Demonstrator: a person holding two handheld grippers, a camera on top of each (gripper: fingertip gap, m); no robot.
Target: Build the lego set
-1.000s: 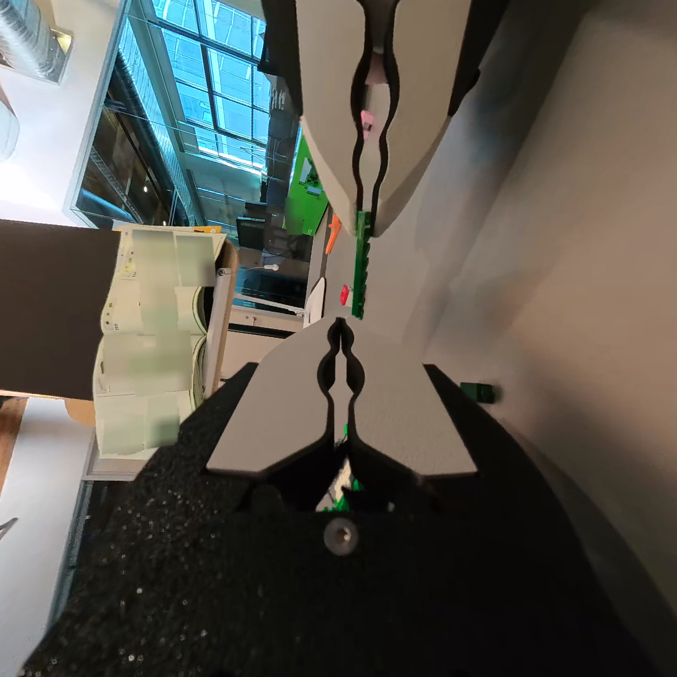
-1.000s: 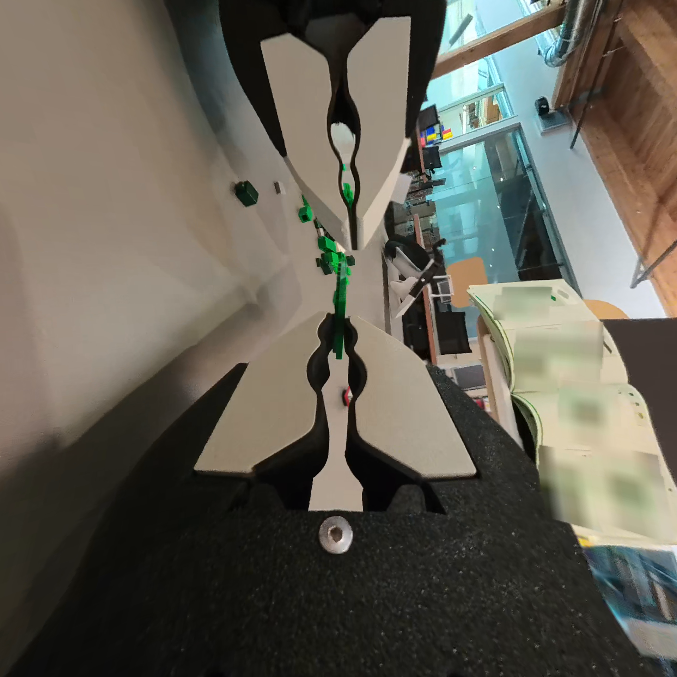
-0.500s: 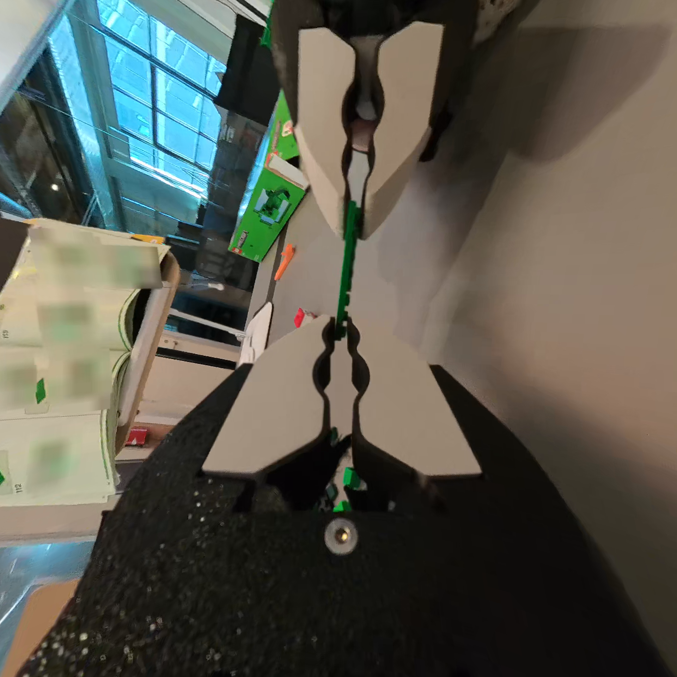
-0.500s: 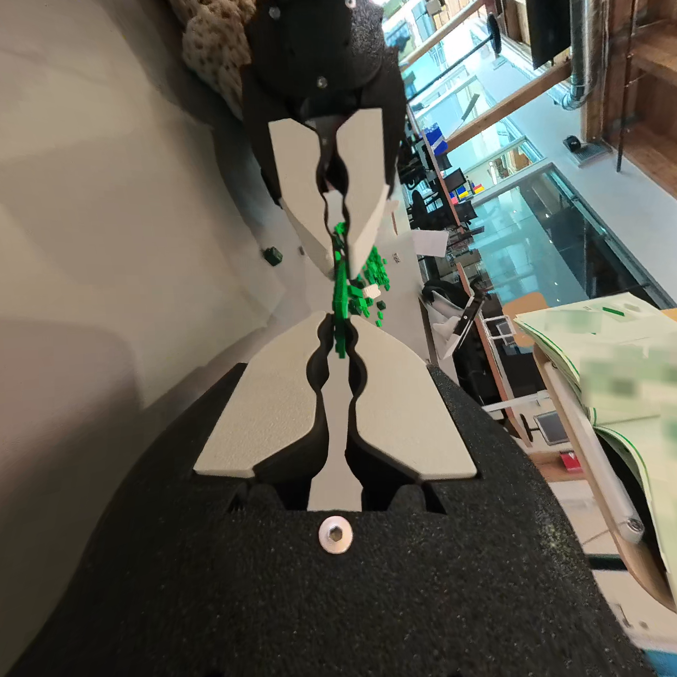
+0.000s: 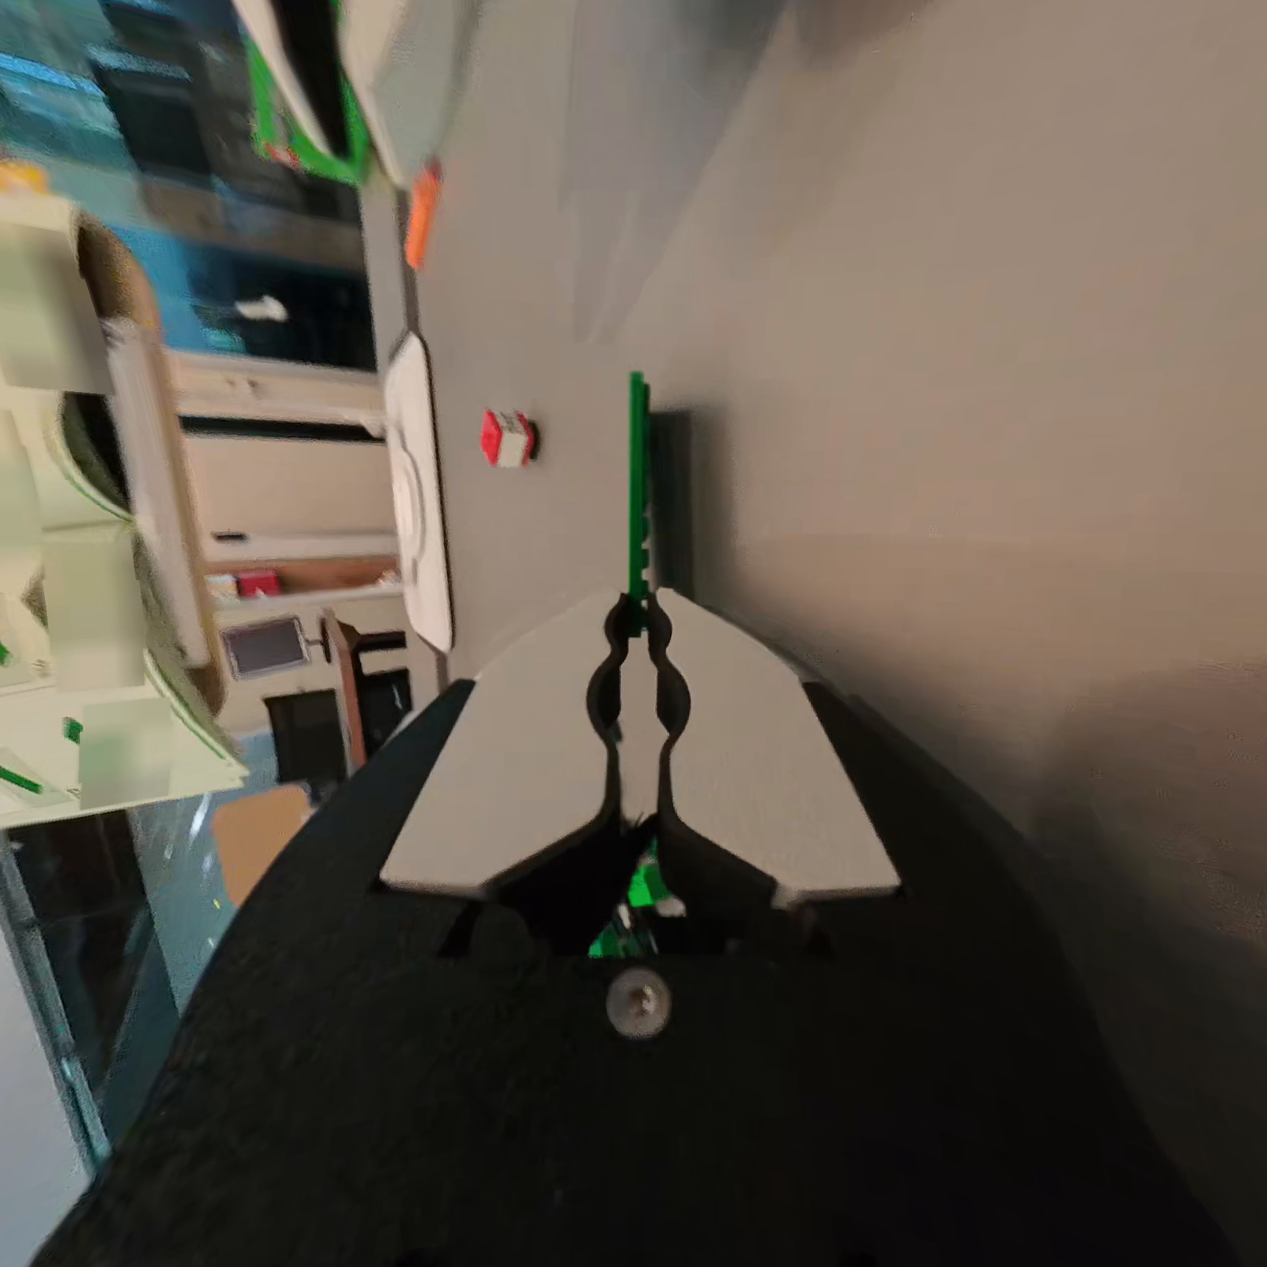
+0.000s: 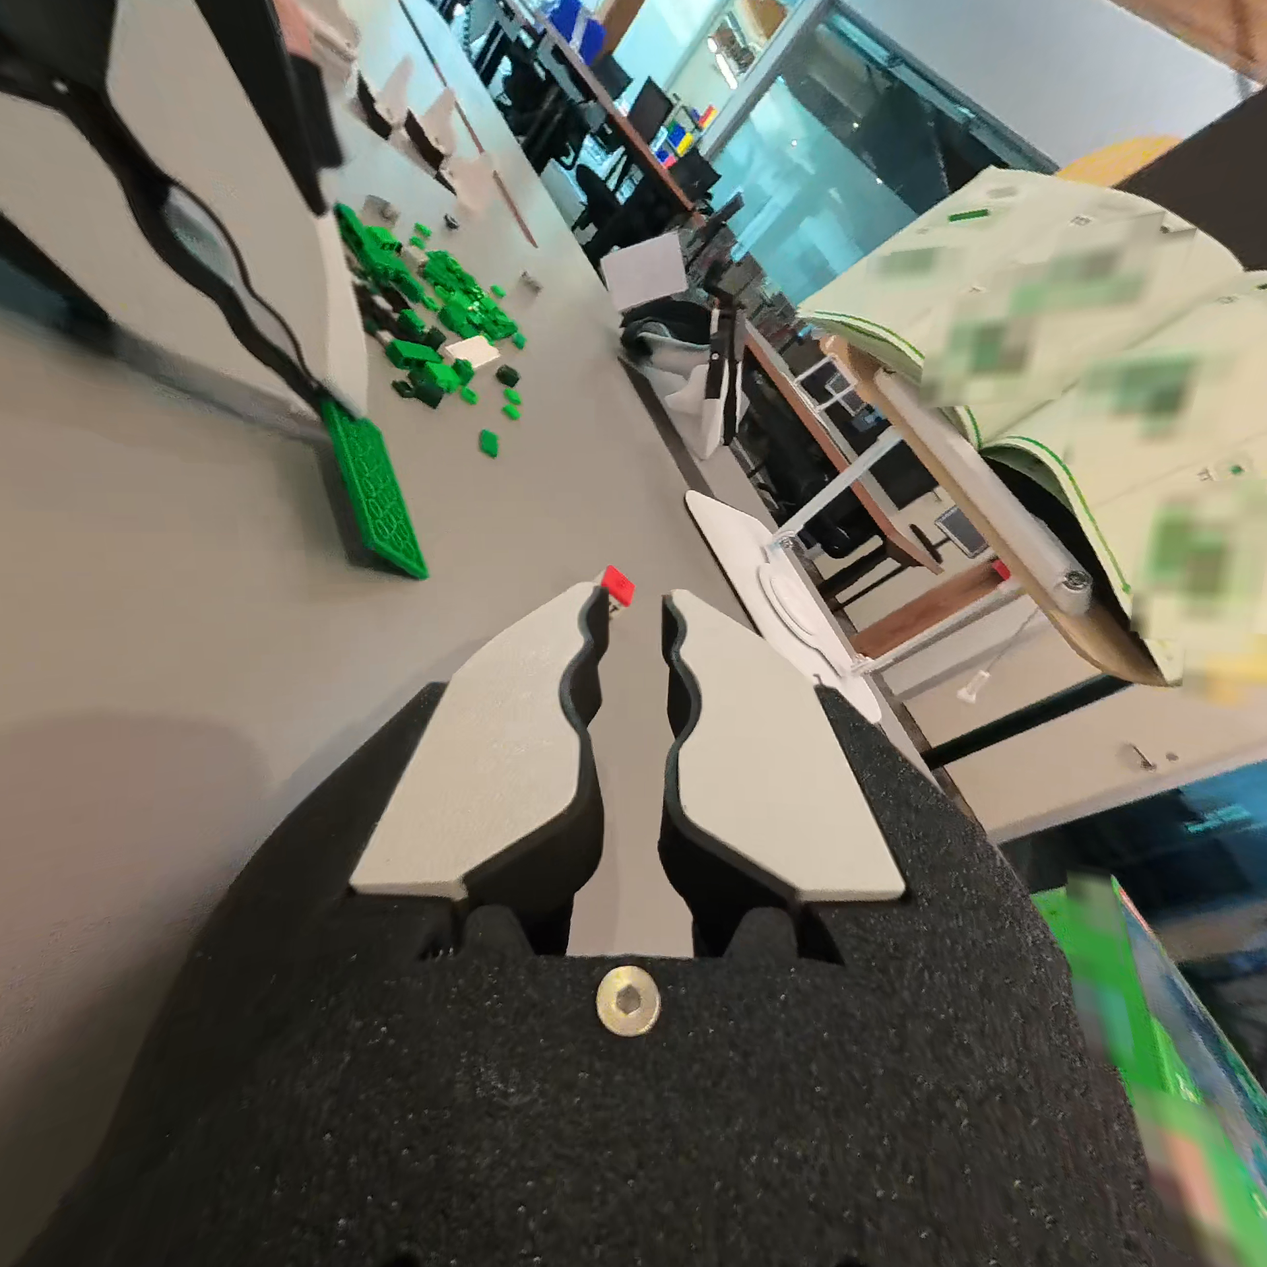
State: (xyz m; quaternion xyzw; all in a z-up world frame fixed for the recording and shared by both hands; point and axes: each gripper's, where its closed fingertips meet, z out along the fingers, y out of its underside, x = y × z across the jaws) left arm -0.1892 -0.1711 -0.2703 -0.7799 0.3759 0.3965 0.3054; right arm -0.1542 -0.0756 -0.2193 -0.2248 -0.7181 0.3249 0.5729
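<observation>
Between our left tongs [image 5: 639,603] sits one green plate [image 5: 639,490], pinched at its near edge by tips closed to a sliver. In the left wrist view it stands on edge, reaching straight forward over the grey desk [image 5: 925,343]. The right wrist view shows the plate [image 6: 373,490] tilted, its far corner low against the desk, with the left tongs [image 6: 322,394] slanting down to it from the upper left.

Our right tongs [image 6: 634,603] hover level above the desk, parted to a narrow gap and holding nothing. One red brick [image 6: 618,585] lies just past their left fingertip; in the left wrist view it [image 5: 506,437] is left of the plate, apart from it.

Beyond the plate lies one heap of green pieces [image 6: 432,308], too many to count, with one white piece [image 6: 473,351] among them. Bare desk stretches around the plate and to the left. To the right the desk edge runs near, with a white stand base [image 6: 775,583] on it and an open booklet [image 6: 1069,329] above.
</observation>
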